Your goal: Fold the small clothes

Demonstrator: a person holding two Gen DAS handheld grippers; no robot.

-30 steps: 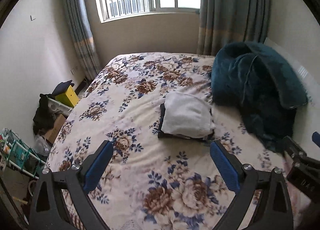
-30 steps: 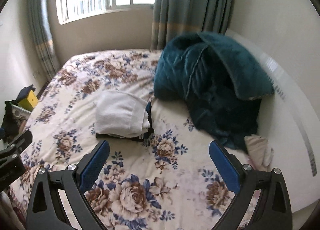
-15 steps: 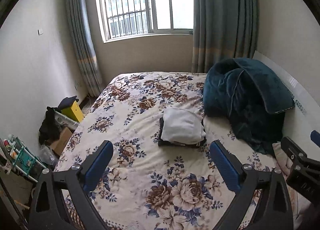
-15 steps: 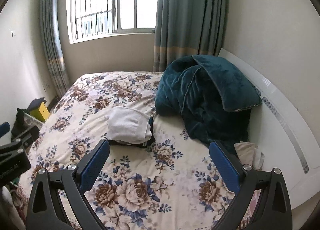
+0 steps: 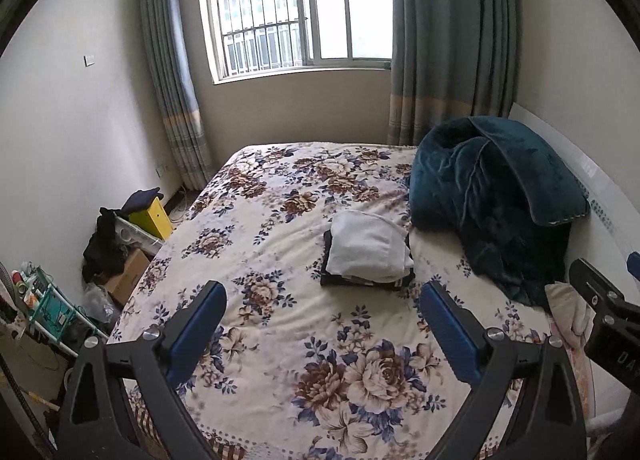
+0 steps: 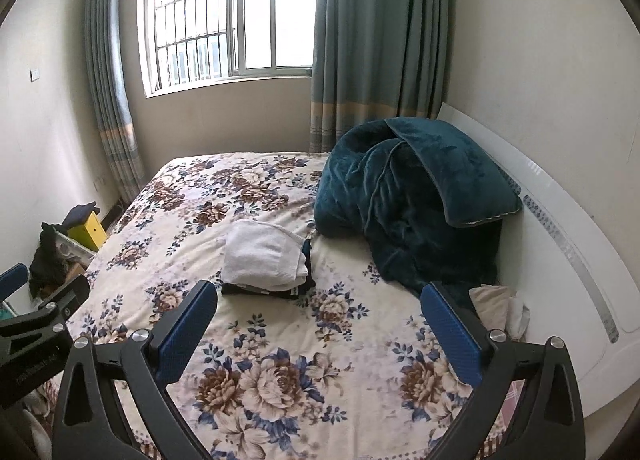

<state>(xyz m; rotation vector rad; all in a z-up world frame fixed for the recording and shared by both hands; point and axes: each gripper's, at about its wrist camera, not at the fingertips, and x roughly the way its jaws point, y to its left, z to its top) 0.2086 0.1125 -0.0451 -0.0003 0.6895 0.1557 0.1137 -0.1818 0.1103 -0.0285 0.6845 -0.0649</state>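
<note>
Both the left gripper [image 5: 322, 314] and right gripper [image 6: 318, 310] hung wide apart and empty over the floral-print bed [image 5: 280, 344], well short of the folded white knit garment [image 5: 366, 246] stacked mid-bed on dark folded clothes [image 5: 340, 280], so folding looked finished unless another piece needed fetching.

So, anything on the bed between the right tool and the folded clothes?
No. The right wrist view shows only bare floral bedsheet between the right tool and the folded clothes pile.
</note>
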